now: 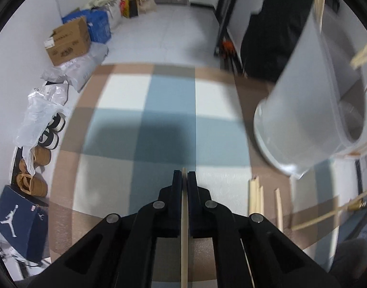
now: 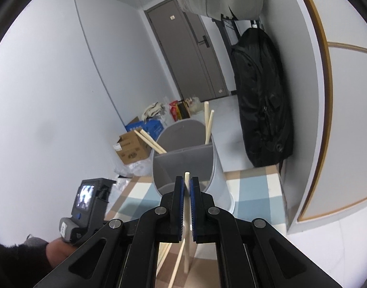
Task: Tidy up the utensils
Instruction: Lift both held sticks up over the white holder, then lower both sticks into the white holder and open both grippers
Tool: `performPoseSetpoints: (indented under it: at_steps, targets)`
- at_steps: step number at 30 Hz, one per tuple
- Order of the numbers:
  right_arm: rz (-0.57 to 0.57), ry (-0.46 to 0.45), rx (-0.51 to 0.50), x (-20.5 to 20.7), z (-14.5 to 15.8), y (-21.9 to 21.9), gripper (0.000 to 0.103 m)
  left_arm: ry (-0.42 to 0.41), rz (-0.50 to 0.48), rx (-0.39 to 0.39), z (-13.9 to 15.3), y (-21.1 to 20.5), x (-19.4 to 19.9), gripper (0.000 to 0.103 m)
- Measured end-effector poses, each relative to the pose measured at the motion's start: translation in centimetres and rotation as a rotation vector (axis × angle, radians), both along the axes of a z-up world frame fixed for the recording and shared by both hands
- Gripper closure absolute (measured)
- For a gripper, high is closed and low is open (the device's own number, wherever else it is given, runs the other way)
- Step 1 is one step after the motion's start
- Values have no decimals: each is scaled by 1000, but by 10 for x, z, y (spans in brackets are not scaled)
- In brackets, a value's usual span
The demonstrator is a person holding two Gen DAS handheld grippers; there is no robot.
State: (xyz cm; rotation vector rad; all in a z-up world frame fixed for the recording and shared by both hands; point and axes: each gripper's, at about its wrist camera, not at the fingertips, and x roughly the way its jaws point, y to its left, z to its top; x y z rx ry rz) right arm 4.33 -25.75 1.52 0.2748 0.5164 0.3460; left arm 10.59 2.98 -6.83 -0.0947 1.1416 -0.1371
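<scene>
A single chopstick (image 1: 184, 228) is clamped between the closed jaws of the left gripper (image 1: 184, 176), above the checked table (image 1: 125, 91). Another chopstick (image 2: 187, 216) is pinched in the closed right gripper (image 2: 187, 182), aimed at the grey divided holder (image 2: 183, 165) standing by the table's far right edge, where four chopsticks (image 2: 208, 124) are already stood. Both sticks are gripped near one end, so a pivot or slip is likely. The holder could be tipped by a hard entry. Loose chopsticks (image 1: 255, 199) are left near the table's near right edge.
</scene>
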Motion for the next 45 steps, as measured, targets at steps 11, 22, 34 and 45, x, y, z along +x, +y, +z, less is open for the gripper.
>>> performPoseSetpoints:
  at_steps: [11, 22, 34, 45]
  targets:
    - [14, -68, 21, -8, 33, 0, 99, -273, 23, -132, 78, 2, -25, 103]
    - [39, -156, 21, -13, 78, 3, 99, -425, -36, -191, 123, 1, -29, 103]
    - [38, -247, 25, 9, 147, -6, 99, -606, -45, -241, 208, -21, -12, 103]
    - [21, -274, -38, 55, 170, -5, 99, -681, -91, -210, 226, -57, 25, 103]
